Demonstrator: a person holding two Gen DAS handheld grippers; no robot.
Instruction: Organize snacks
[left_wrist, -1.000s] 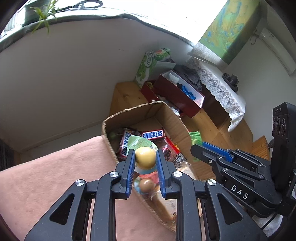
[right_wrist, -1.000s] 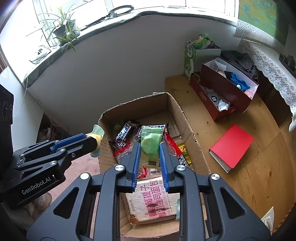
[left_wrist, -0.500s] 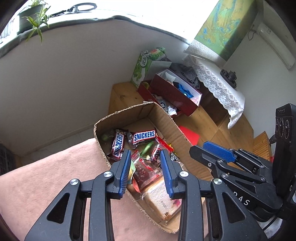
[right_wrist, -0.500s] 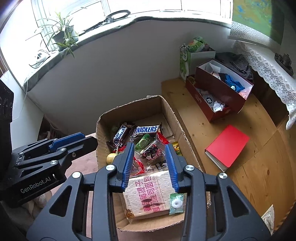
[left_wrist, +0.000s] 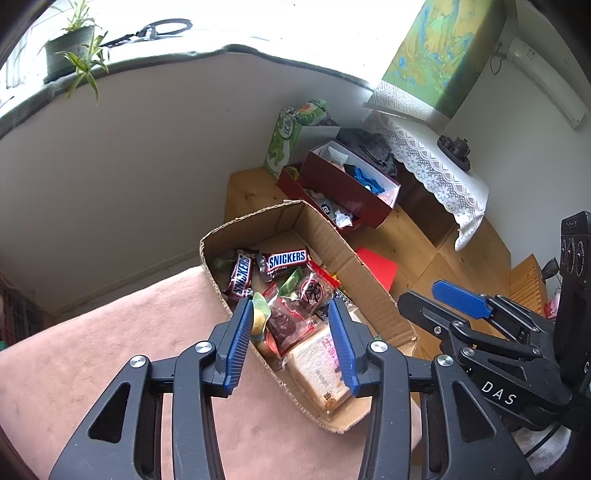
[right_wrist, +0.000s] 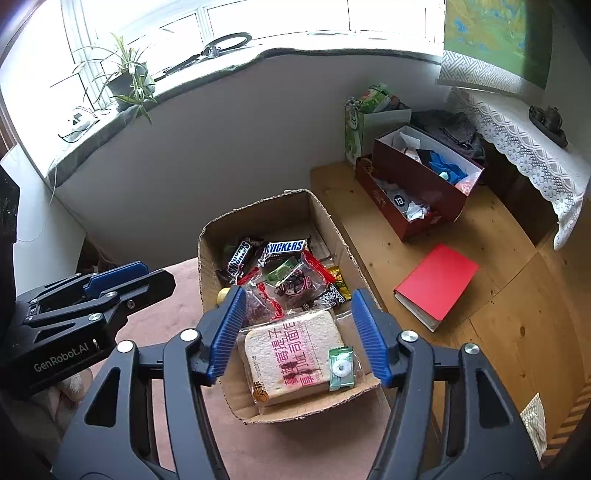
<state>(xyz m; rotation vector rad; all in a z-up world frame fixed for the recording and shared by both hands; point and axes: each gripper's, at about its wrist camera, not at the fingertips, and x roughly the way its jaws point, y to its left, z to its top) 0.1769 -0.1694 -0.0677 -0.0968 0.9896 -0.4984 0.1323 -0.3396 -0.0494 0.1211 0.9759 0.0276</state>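
An open cardboard box (right_wrist: 258, 218) (left_wrist: 332, 236) holds the snacks: two Snickers bars (right_wrist: 285, 248) (left_wrist: 287, 259), red and clear packets (right_wrist: 299, 280), a wrapped bread slice (right_wrist: 291, 360) (left_wrist: 321, 373) and a small green mint packet (right_wrist: 340, 368). My left gripper (left_wrist: 290, 306) (right_wrist: 140, 277) hangs over the box's left rim, its jaws opening with nothing between them. A yellow-ball packet (left_wrist: 260, 317) lies in the box below its left finger. My right gripper (right_wrist: 299, 295) (left_wrist: 436, 295) hovers above the bread, its jaws opening wide and holding nothing.
The box rests against a pink cushion (left_wrist: 110, 332) on a wooden floor (right_wrist: 498, 332). To the right lie a red book (right_wrist: 437, 284) and dark red boxes (right_wrist: 417, 184) beside a green bag (right_wrist: 360, 122). A lace-covered table (right_wrist: 517, 140) stands far right.
Both grippers have let go: the yellow-ball packet left the left jaws and the green packet left the right, both now in the box. Both jaws spread and both grippers rose away from it.
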